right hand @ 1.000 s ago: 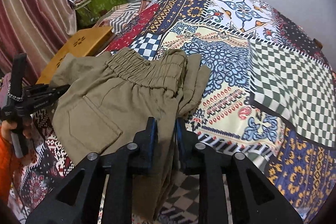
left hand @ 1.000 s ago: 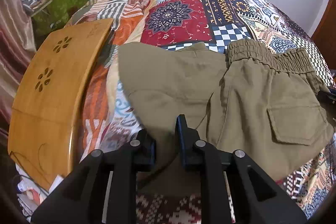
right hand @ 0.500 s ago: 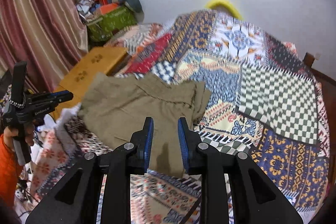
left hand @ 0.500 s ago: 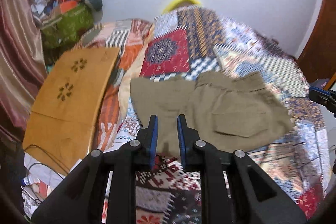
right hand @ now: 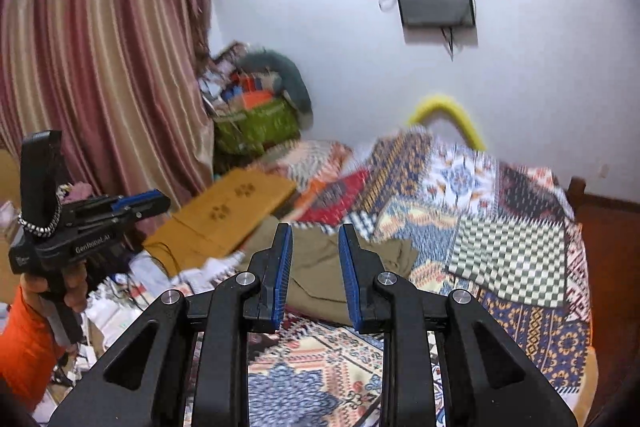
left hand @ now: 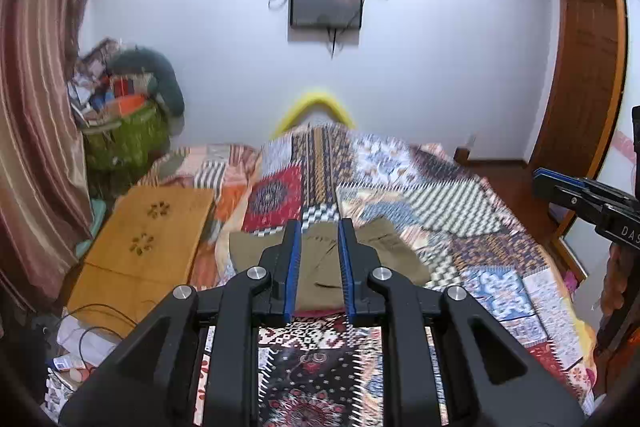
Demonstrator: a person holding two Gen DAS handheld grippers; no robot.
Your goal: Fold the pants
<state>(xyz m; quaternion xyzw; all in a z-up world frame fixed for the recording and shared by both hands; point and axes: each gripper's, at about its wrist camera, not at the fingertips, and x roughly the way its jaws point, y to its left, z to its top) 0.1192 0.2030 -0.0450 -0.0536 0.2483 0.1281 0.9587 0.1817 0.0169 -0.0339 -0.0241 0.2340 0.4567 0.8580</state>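
The patchwork-patterned bedspread [left hand: 460, 195] fills the room ahead of you, and the olive-khaki cotton pants [left hand: 320, 263] lie flat on its near half, already doubled into a compact bundle, close to the bed's left edge and just beside the honey-coloured wooden board with flower cut-outs [left hand: 148, 235].

Expect the pants to handle as light, soft, limp cloth: they will sag and drape from any single pinch, and a thin fold can slip from smooth pads. Judging from how they lie, you do best taking hold at the thick places, the gathered waistband or a stacked hem edge, one tong at each corner, so that the layers travel together.

Your left gripper [left hand: 318, 255] is held above the near bedspread, jaws parted, nothing between its blue pads [left hand: 295, 259]. Your right gripper [right hand: 314, 259] hangs likewise, parted and empty, well clear of the cloth.

The left wrist view shows the pants squarely, with a pocket seam across the top layer, and your right gripper only as a tip at the frame's right edge. The right wrist view gives what that one lacks: your left hand [right hand: 60, 287] wrapped round its handle, the striped pink curtain [right hand: 100, 67], and the rumpled right edge of the pants [right hand: 396, 251]. Both views are motion-blurred, so I cannot tell how even the folds are.
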